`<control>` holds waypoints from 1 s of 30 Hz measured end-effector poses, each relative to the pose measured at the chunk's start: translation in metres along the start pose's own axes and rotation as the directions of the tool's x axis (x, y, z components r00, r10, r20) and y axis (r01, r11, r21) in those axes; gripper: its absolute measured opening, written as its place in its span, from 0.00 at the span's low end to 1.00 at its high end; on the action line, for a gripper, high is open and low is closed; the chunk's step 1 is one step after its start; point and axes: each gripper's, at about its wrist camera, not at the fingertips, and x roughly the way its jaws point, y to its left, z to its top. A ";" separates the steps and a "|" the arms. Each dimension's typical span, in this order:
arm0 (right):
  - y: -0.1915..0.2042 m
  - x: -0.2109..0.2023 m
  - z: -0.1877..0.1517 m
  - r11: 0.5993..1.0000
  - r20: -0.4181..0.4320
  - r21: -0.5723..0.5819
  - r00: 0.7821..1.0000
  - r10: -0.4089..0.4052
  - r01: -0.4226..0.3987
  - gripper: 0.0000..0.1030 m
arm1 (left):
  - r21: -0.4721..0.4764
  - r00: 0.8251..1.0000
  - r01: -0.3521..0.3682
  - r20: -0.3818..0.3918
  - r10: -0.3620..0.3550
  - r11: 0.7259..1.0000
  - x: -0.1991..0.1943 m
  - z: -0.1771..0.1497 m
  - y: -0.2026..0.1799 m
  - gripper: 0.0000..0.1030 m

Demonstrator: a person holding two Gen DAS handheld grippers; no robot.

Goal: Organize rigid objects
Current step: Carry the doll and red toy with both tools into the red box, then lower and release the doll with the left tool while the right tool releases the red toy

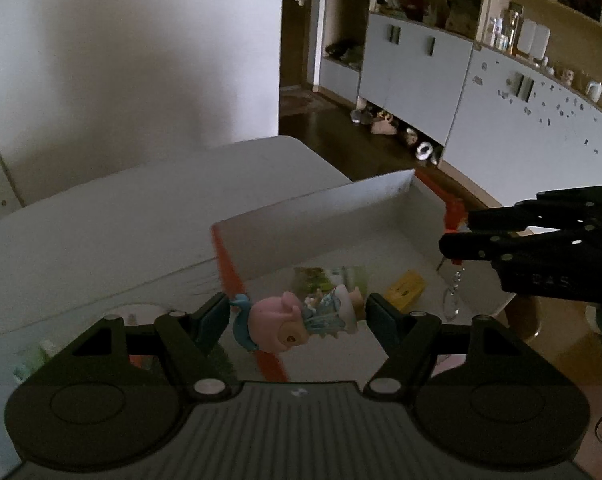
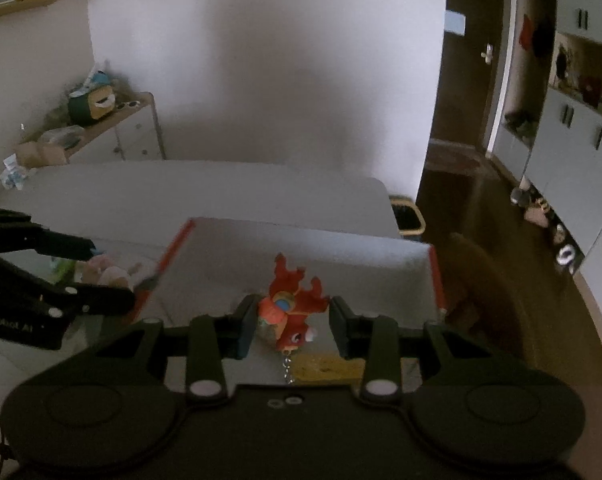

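Dim room: white wall ahead, a dark wooden floor and pale cabinets with open shelves [image 1: 421,40] to the right. A white bench [image 1: 141,216] carries an open white box with red edges [image 1: 381,216].

From my left wrist camera, the left claw [image 1: 297,320] stands fairly wide and is closed on a pink pig figurine [image 1: 297,320], which lies sideways between the pads, touching both, held over the near left edge of the box. Inside the box I note a yellow item [image 1: 406,288] and a greenish printed packet [image 1: 325,278]; I cannot identify either further.

From my right wrist camera, the right claw [image 2: 293,320] stands narrower and holds a red figurine [image 2: 291,308] with a short metal chain [image 2: 288,368] hanging below it. The left pad touches it; contact at the right pad is not clear. It hangs above the box floor. The left wrist camera shows this claw at far right, over the box's right side.
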 end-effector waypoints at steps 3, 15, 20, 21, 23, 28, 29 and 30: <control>-0.015 0.010 -0.002 1.000 -0.026 0.001 1.000 0.001 -0.001 0.36 | 0.011 1.000 -0.005 -0.025 0.005 1.000 0.017 0.006 -0.017 0.73; -0.042 0.060 -0.002 0.999 -0.124 -0.035 0.992 0.016 -0.020 0.36 | 0.074 0.986 -0.057 -0.152 0.067 0.996 0.085 0.014 -0.060 0.73; -0.044 0.082 0.001 0.998 -0.178 -0.032 0.983 0.053 -0.059 0.36 | 0.061 0.972 -0.082 -0.214 0.093 0.995 0.111 0.015 -0.063 0.73; -0.043 0.086 0.001 0.997 -0.185 -0.038 0.981 0.054 -0.062 0.36 | 0.067 0.967 -0.093 -0.231 0.106 0.993 0.117 0.015 -0.064 0.73; -0.040 0.092 0.003 0.996 -0.202 -0.054 0.978 0.059 -0.071 0.36 | 0.067 0.961 -0.103 -0.253 0.116 0.992 0.125 0.014 -0.064 0.73; -0.034 0.107 0.005 0.992 -0.240 -0.095 0.969 0.064 -0.089 0.36 | 0.068 0.947 -0.128 -0.289 0.142 0.989 0.143 0.017 -0.063 0.73; -0.033 0.110 0.005 0.991 -0.248 -0.097 0.967 0.064 -0.090 0.36 | 0.068 0.944 -0.128 -0.296 0.143 0.989 0.146 0.017 -0.063 0.73; -0.034 0.112 0.006 0.991 -0.253 -0.099 0.965 0.064 -0.092 0.36 | 0.068 0.941 -0.130 -0.305 0.145 0.989 0.149 0.017 -0.063 0.73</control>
